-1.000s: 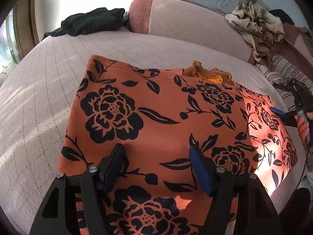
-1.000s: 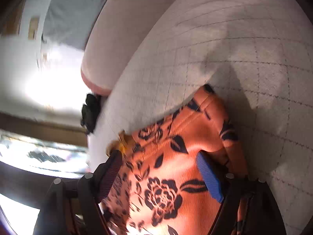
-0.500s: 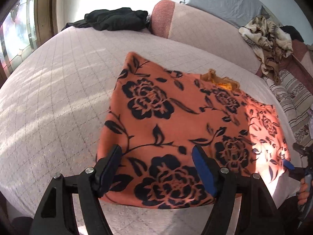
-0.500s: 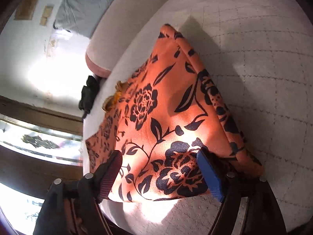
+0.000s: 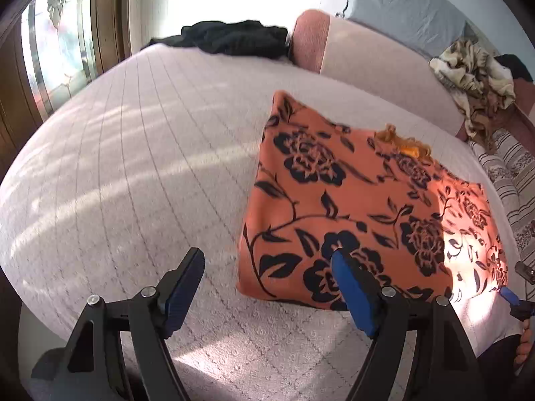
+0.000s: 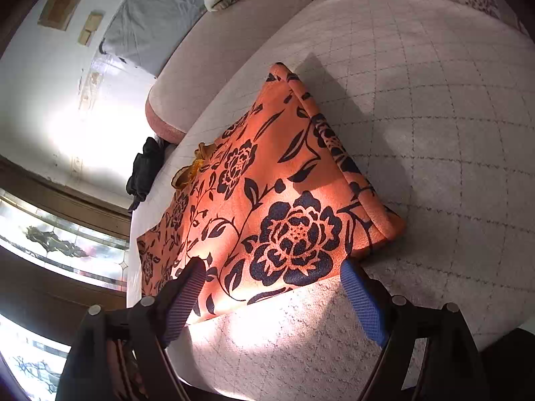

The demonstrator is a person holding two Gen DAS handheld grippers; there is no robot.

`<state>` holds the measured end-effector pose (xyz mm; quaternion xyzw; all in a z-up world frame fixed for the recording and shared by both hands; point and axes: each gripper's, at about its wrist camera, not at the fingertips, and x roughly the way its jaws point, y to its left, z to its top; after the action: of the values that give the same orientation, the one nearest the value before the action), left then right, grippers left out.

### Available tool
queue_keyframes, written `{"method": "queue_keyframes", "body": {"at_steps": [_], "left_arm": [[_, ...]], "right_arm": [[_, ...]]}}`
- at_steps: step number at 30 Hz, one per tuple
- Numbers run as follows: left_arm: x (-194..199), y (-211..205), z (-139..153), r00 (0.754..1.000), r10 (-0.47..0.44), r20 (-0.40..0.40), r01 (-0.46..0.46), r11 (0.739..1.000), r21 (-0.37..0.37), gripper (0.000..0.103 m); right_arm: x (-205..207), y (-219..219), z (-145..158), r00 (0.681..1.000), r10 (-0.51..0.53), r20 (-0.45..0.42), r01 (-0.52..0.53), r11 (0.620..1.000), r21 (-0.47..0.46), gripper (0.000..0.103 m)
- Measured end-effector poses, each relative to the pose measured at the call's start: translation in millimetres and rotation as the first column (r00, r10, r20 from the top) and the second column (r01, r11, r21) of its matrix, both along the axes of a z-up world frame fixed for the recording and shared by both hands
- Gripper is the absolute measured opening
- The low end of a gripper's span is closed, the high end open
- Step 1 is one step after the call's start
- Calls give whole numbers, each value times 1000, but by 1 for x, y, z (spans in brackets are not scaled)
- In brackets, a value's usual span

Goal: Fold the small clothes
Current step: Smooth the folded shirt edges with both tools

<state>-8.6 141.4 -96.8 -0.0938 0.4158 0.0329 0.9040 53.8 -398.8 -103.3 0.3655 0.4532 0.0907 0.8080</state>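
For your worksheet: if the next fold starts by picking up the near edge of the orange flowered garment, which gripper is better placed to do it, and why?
Probably the right gripper: its open jaws straddle the near edge of the orange flowered garment. The left gripper, also open, sits mostly over bare bedspread beside the garment's corner.

Both the left claw (image 5: 267, 267) and right claw (image 6: 274, 279) have just been opening, empty, angled downward.

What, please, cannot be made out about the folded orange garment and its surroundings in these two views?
- Orange floral garment: what kind it is; the folds hide its shape in both views.
- Yellow-orange frill: separate item or lining; mostly tucked under.
- Black clothing: type; crumpled, far off.
- Right gripper: cut off by the left wrist view's edge.
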Motion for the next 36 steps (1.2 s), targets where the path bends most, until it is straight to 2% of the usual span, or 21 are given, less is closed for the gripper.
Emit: {"method": "queue_keyframes", "body": {"at_steps": [1,2,4,5,6,7,9,12,17,19,20,23,26,28,31,33,36], "left_arm": [[-3,0,3,1000,-8,18,7,1000,29,80],[-2,0,-2,1000,-4,2,4,998,67,80],[9,6,-28,992,26,-125,-10,992,128,80],[12,13,-36,984,46,-171,-29,994,104,82],[7,20,-31,989,65,-134,-58,997,59,82],[4,23,-24,987,98,-126,-92,994,55,82],[-1,21,-6,991,112,-67,-106,991,84,82],[-5,8,15,996,83,21,-85,987,134,82],[10,-20,24,999,30,32,-34,992,119,82],[16,-36,23,999,-7,46,1,991,136,82],[21,-44,21,999,-21,49,13,989,150,82],[39,-58,3,998,-56,-12,57,986,154,82],[53,-63,-23,993,-59,-107,76,984,164,82],[52,-63,-15,994,-77,-80,90,982,166,82],[60,-46,14,997,-81,-12,82,993,90,82],[80,-30,28,997,-71,14,70,995,68,82],[130,-10,29,995,-96,-18,96,995,30,82]], "right_arm": [[0,1,0,1000,10,2,-9,1000,-17,85],[1,1,-2,1000,13,0,-13,1000,-23,85],[0,-4,-11,1000,-11,-11,11,1000,3,85],[-2,-7,-13,1000,-18,-6,18,1000,19,85],[-2,-7,-13,1000,-20,-3,20,999,24,85],[-2,-8,-13,1000,-20,-3,21,999,28,85],[-2,-8,-12,1000,-18,0,18,999,33,85],[-3,-10,-14,1000,-21,10,20,999,49,85],[-8,-17,-15,999,-30,15,29,996,86,85],[-9,-16,-7,999,-32,4,32,998,61,85],[-9,-14,1,999,-14,30,12,999,39,86],[-1,-5,30,993,56,99,-56,998,-6,86],[26,0,47,985,108,137,-110,994,11,86],[49,0,43,987,103,124,-105,994,10,86],[74,-3,5,997,73,-1,-72,997,16,87],[71,-4,-3,997,59,42,-61,998,35,87],[67,-2,-3,994,77,75,-79,997,19,87]]}}
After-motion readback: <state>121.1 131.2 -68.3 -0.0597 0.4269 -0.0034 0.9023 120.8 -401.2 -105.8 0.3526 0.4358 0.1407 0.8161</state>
